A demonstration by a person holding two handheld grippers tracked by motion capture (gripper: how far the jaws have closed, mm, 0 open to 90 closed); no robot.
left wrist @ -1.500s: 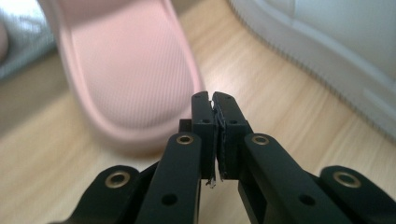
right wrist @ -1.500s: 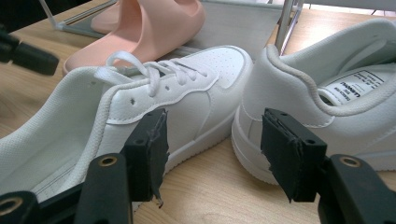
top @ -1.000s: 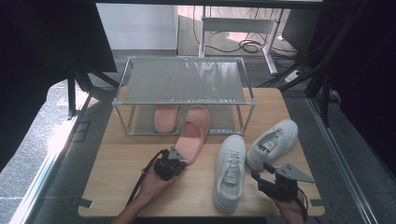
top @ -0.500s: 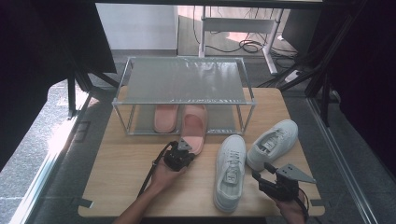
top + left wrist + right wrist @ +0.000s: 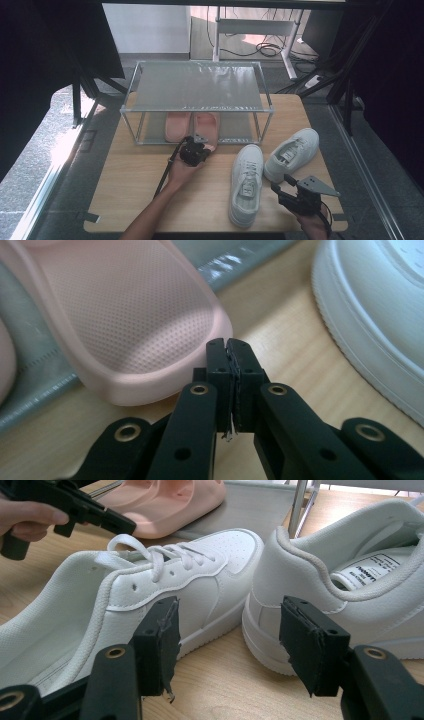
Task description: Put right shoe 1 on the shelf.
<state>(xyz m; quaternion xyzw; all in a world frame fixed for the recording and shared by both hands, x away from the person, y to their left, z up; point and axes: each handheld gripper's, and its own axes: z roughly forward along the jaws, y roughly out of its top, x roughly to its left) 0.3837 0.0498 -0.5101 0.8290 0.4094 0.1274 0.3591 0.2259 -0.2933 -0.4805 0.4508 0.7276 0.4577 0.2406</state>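
Your wooden table carries a clear two-level rack at its far side, with two pink slippers on the rack's lower shelf. The left slipper lies fully under the top shelf; the right slipper lies beside it, its heel at the rack's front edge. Two white sneakers sit on the table to the right: the nearer sneaker points away from you, and the farther sneaker lies angled beside it. Your left gripper has its jaws pressed together, empty, tips at the right slipper's heel rim. Your right gripper rests jaws spread, gripping nothing, aimed between the sneakers.
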